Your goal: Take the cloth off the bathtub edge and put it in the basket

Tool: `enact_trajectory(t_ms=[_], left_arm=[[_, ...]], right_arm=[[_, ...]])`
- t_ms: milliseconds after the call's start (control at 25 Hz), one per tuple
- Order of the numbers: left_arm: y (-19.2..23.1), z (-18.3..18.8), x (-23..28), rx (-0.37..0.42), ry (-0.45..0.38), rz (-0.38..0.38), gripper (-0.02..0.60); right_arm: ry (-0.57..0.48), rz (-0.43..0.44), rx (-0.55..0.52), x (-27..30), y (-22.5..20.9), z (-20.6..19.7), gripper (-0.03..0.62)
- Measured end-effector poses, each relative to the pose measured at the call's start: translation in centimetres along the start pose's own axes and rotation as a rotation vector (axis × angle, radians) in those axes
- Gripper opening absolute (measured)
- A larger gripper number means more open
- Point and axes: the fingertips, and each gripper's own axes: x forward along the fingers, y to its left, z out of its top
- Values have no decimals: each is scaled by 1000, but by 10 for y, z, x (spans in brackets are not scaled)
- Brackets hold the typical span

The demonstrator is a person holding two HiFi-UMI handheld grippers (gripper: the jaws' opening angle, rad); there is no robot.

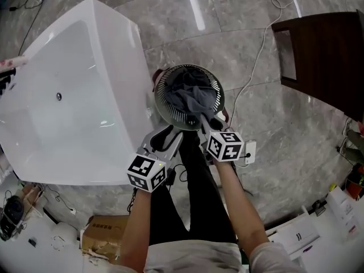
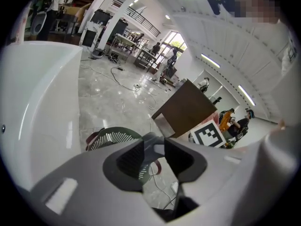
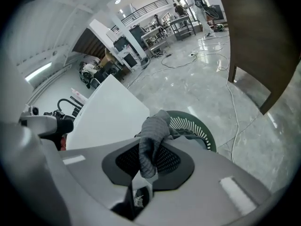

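Pinches a fold of the grey cloth (image 3: 153,134) in the right gripper (image 3: 149,160), jaws nearly together on it. Holds that fold just over the near rim of the green slatted basket (image 1: 160,91), rest of the cloth bunched inside. Carries nothing in the left gripper (image 2: 155,157), jaws a little apart, floor (image 2: 110,100) visible through the gap. Hovers it just beside the basket, near the white bathtub (image 1: 74,104) corner.
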Motion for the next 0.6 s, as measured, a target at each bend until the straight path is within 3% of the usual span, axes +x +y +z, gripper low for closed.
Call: enact_trajectory(t_ms=[120, 320, 600], left_arm=[[-3, -1, 7, 8, 11, -12, 192], [-7, 1, 17, 54, 23, -7, 187], [-18, -5, 12, 76, 26, -55, 186]], right_arm=[[2, 36, -25, 0, 5, 3, 43], [22, -9, -122, -11, 1, 4, 89], [-64, -7, -196, -40, 22, 9, 118]])
